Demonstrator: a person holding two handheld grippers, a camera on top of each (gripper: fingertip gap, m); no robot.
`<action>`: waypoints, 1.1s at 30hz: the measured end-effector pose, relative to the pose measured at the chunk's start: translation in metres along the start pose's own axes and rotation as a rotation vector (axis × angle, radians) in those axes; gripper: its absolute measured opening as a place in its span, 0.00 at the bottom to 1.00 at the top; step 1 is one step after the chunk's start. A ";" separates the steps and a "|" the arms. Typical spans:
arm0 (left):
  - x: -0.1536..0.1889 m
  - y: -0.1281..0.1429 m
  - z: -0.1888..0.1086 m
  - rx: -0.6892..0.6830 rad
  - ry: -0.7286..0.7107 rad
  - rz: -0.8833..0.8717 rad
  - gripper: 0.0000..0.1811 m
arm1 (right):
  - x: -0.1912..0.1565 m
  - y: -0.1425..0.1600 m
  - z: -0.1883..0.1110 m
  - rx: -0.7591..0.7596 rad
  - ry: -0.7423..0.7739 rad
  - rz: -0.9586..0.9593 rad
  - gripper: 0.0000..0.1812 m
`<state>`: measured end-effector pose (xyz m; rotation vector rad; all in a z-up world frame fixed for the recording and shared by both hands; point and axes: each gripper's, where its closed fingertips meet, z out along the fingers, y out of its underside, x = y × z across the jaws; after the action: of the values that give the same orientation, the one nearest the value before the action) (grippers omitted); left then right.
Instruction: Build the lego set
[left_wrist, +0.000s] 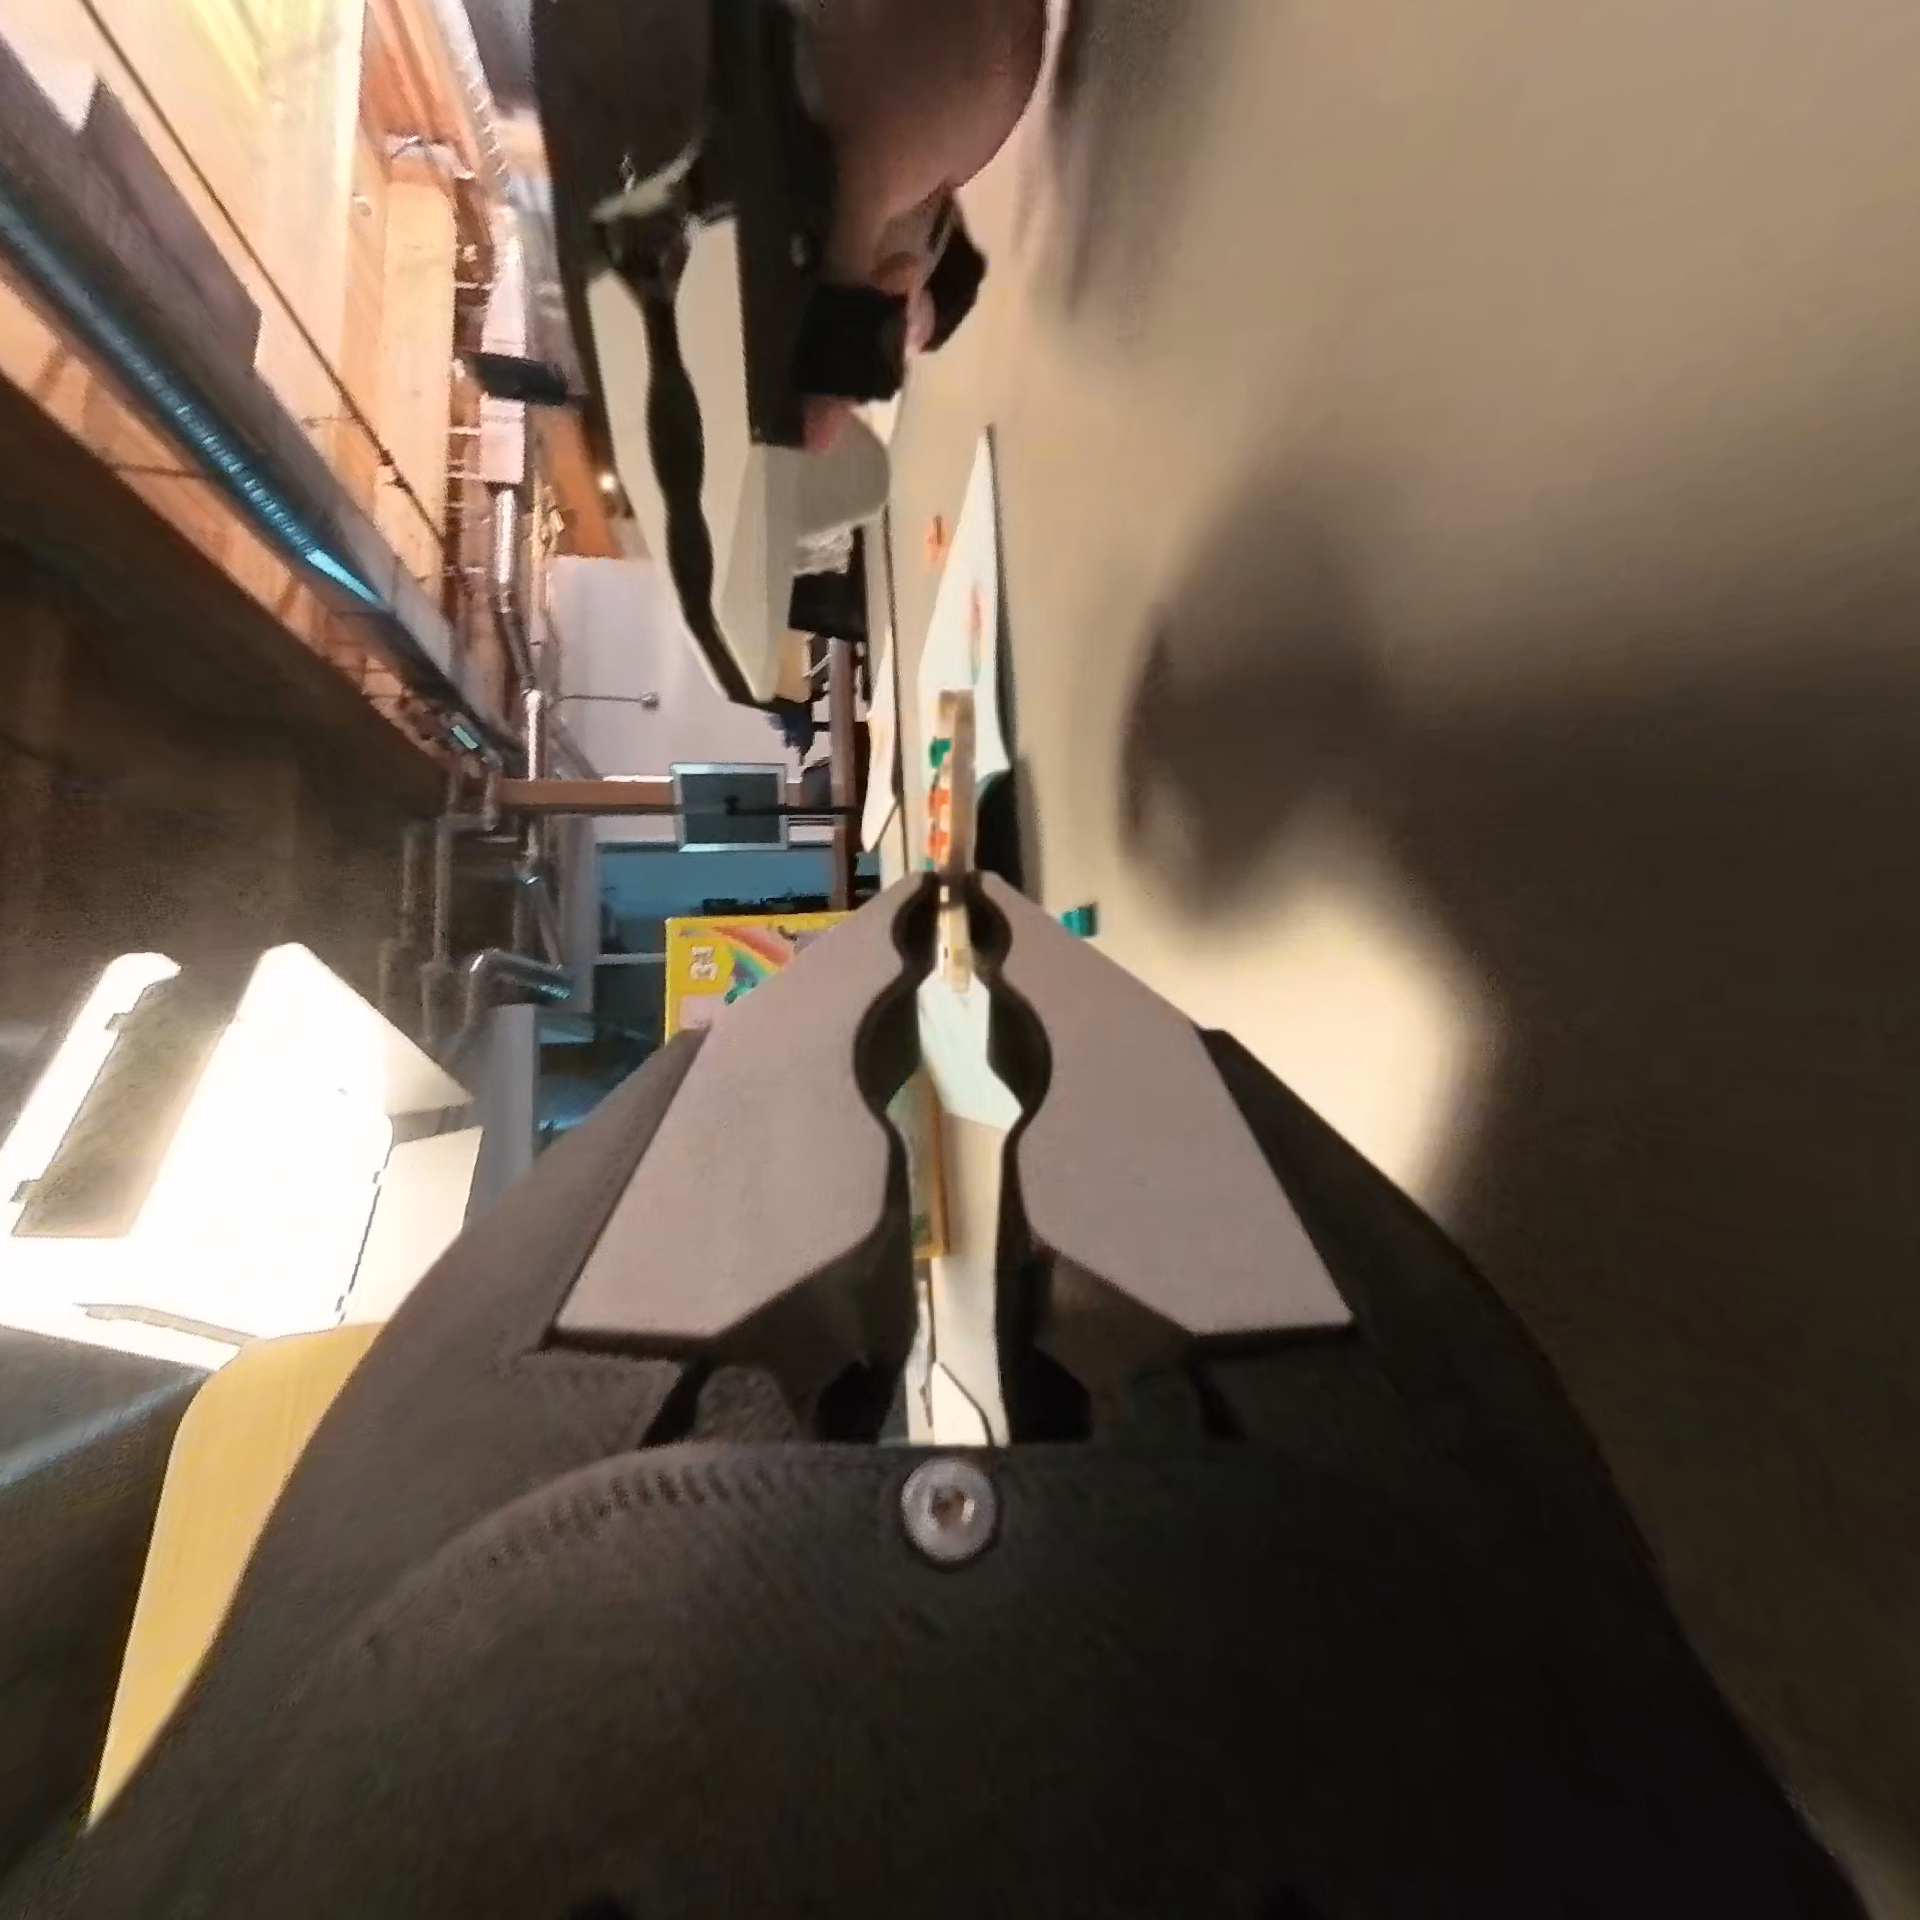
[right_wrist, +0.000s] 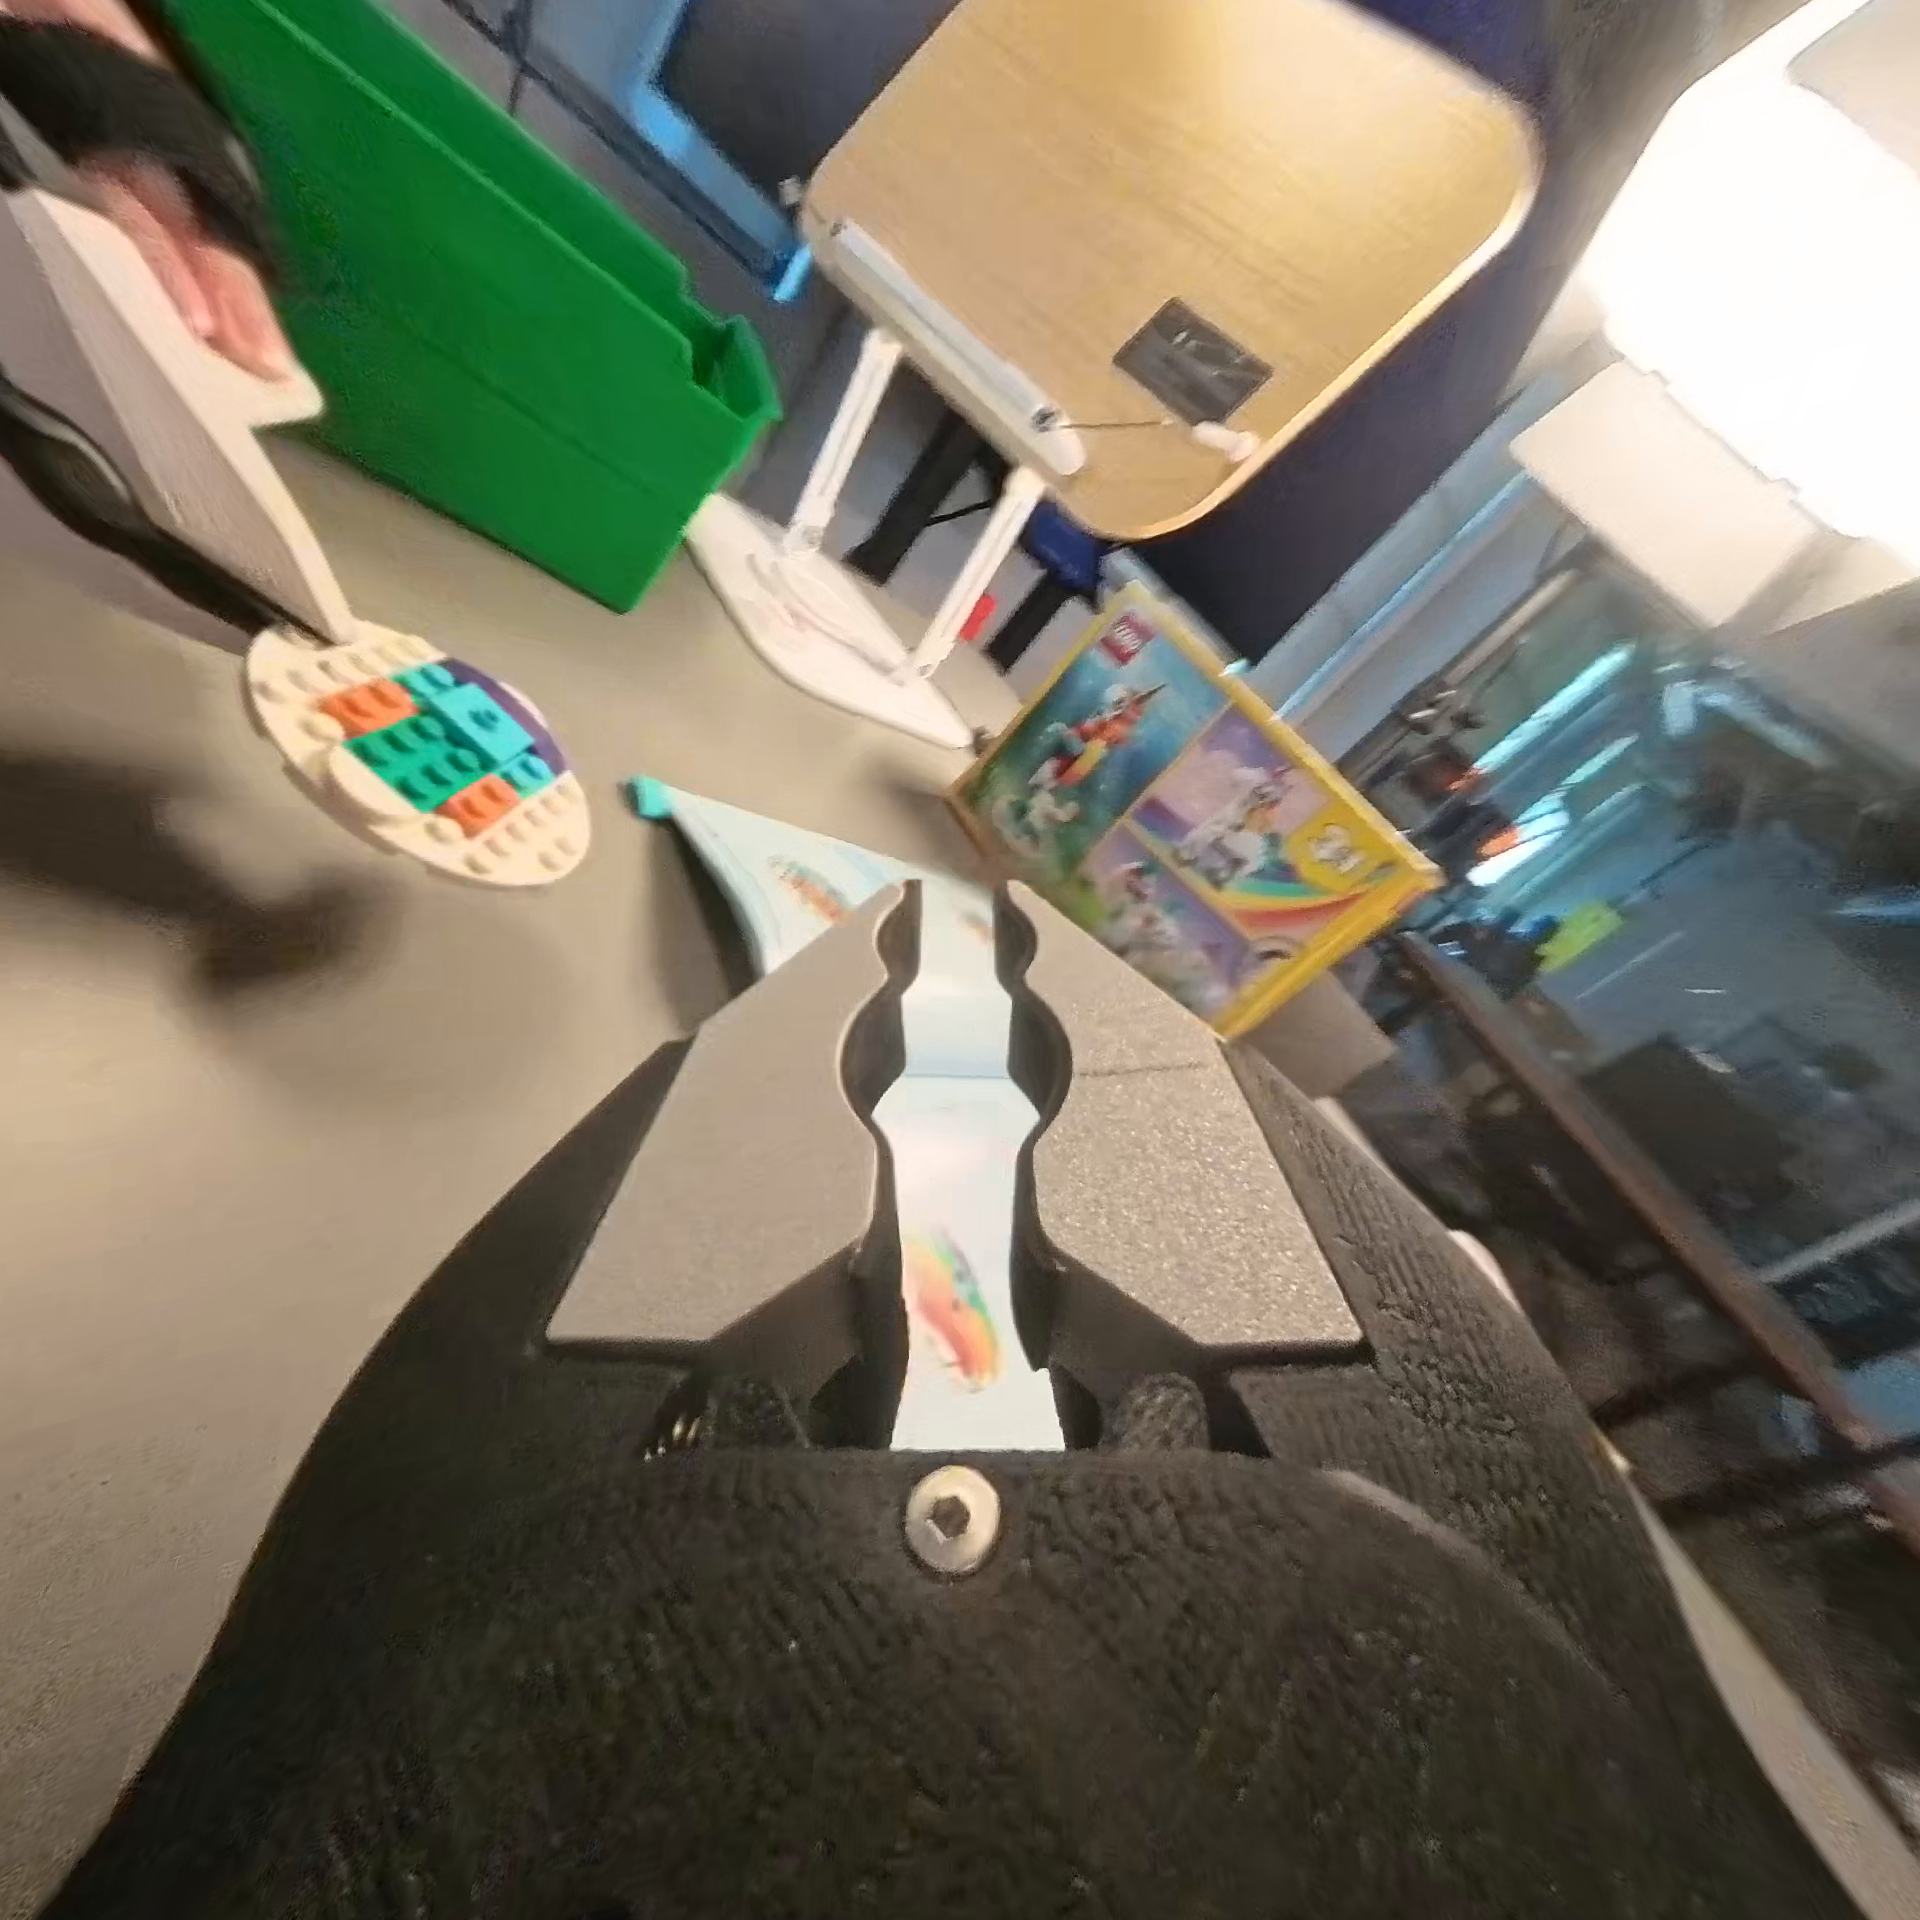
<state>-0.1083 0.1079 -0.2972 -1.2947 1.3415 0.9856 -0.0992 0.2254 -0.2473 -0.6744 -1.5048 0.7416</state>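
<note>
left hand-held gripper pinching the round white lego plate by its edge, right hand-held gripper slightly open over the booklet, grey counter

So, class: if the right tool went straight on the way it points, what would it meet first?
Probably the instruction booklet lying just beyond the right tool; depth is unclear.

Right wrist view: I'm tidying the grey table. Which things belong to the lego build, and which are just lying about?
Belongs to the build:
- round white studded lego plate with teal, green and orange bricks, gripped at its edge by the left gripper
- pale blue instruction booklet
- loose small teal brick

Lying about:
- yellow-edged cardboard lego box
- green plastic bin
</note>
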 end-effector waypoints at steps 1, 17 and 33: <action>0.003 -0.005 -0.002 0.013 0.017 0.013 0.02 | -0.009 0.003 0.002 -0.022 -0.064 0.024 0.07; 0.008 -0.034 -0.014 0.135 0.067 0.023 0.02 | -0.113 0.014 0.046 -0.379 -0.785 0.402 0.15; 0.006 -0.035 -0.014 0.135 0.088 0.010 0.02 | -0.099 0.022 0.063 -0.492 -0.659 0.387 0.11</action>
<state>-0.0752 0.0899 -0.2974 -1.2425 1.4576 0.8375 -0.1559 0.1576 -0.3276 -1.1900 -2.2327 0.9500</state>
